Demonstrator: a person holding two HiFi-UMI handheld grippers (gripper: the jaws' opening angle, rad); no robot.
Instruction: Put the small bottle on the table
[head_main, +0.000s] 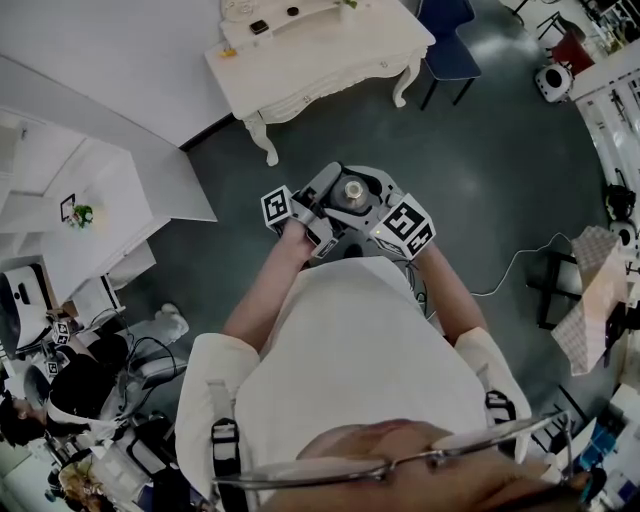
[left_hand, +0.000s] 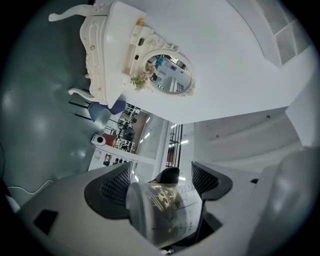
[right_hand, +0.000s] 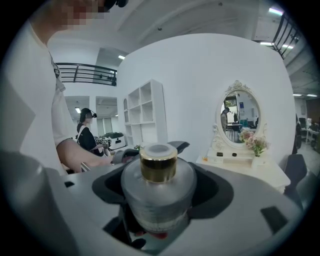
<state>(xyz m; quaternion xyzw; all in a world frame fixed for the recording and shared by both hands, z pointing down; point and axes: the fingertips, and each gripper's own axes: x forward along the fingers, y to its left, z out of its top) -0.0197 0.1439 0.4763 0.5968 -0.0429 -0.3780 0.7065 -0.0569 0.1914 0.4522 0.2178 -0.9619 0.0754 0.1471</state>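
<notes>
The small bottle (head_main: 352, 190), frosted glass with a gold cap, is held in the air in front of me, between both grippers. In the right gripper view it stands upright (right_hand: 157, 195) and fills the jaws of my right gripper (right_hand: 162, 185), which is shut on it. My left gripper (left_hand: 162, 177) reaches in from the other side with its jaws at their widest. The bottle's labelled side (left_hand: 165, 210) lies between them, and I see no squeeze on it. In the head view the left gripper (head_main: 330, 195) and right gripper (head_main: 375, 200) meet at the bottle. The white dressing table (head_main: 320, 60) stands ahead across the floor.
An oval mirror (right_hand: 241, 117) and flowers (right_hand: 256, 142) sit on the table. A blue chair (head_main: 450, 40) stands to its right. White shelving (head_main: 90, 210) and another person (head_main: 70, 390) are at my left. A cable (head_main: 520, 260) and stands lie on the floor at my right.
</notes>
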